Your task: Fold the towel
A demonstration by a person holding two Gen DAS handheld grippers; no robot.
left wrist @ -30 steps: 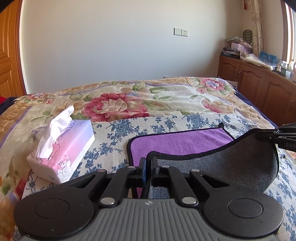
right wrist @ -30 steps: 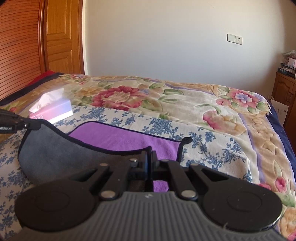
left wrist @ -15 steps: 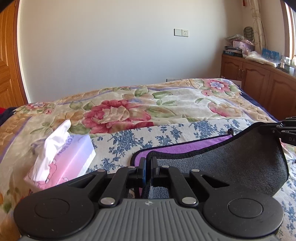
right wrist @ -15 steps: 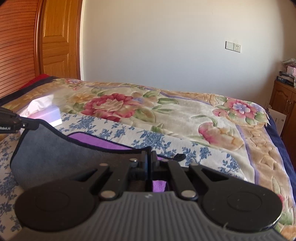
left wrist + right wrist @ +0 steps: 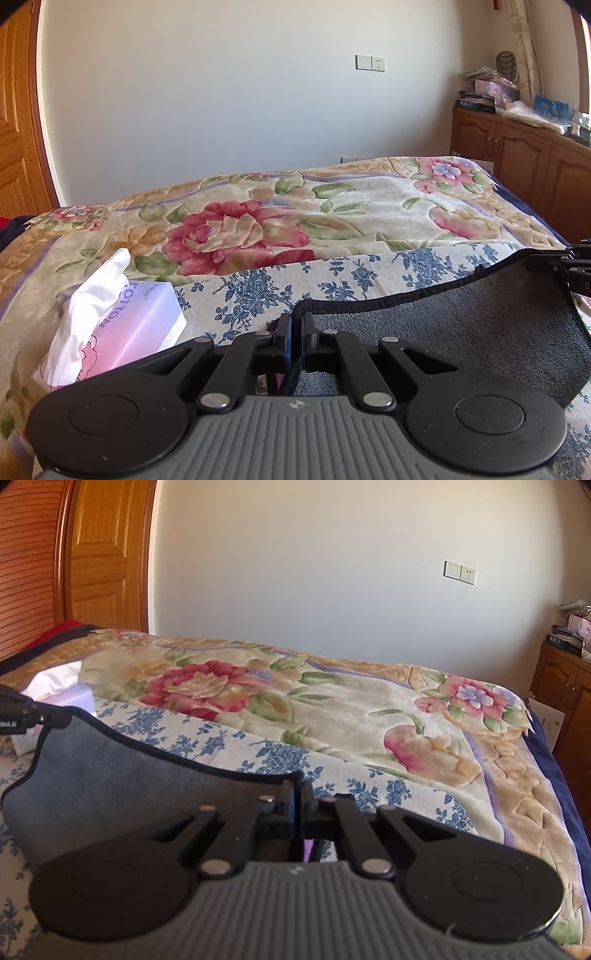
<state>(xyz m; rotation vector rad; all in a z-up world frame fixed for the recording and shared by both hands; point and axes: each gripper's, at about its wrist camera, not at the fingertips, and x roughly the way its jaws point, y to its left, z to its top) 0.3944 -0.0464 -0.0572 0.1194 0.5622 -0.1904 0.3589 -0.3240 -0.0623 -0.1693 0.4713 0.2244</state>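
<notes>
Between the two grippers hangs one towel (image 5: 461, 343), grey side facing the cameras, dark piped edge along the top, sagging in a curve from one pinched corner to the other. It is lifted above the blue-floral sheet (image 5: 332, 277); a sliver of its purple face shows under the jaws in the right wrist view. Left gripper (image 5: 295, 328): jaws closed tight on one towel corner, cloth edge running down between the fingers. Right gripper (image 5: 298, 797): jaws closed tight on the other corner, same pinch. Each gripper's tip shows at the frame edge of the other's view, clamped on the far corner. One tissue box (image 5: 136, 332), pink and white, one tissue sticking up, sits on the bed left of the towel, near but not touching. One floral blanket (image 5: 258, 229) covers the bed beyond the sheet. One wall switch plate (image 5: 370, 62) on the plain wall. One wooden cabinet (image 5: 517, 155) at right with clutter on top, items too small to count. One wooden door (image 5: 107, 554) at left.
</notes>
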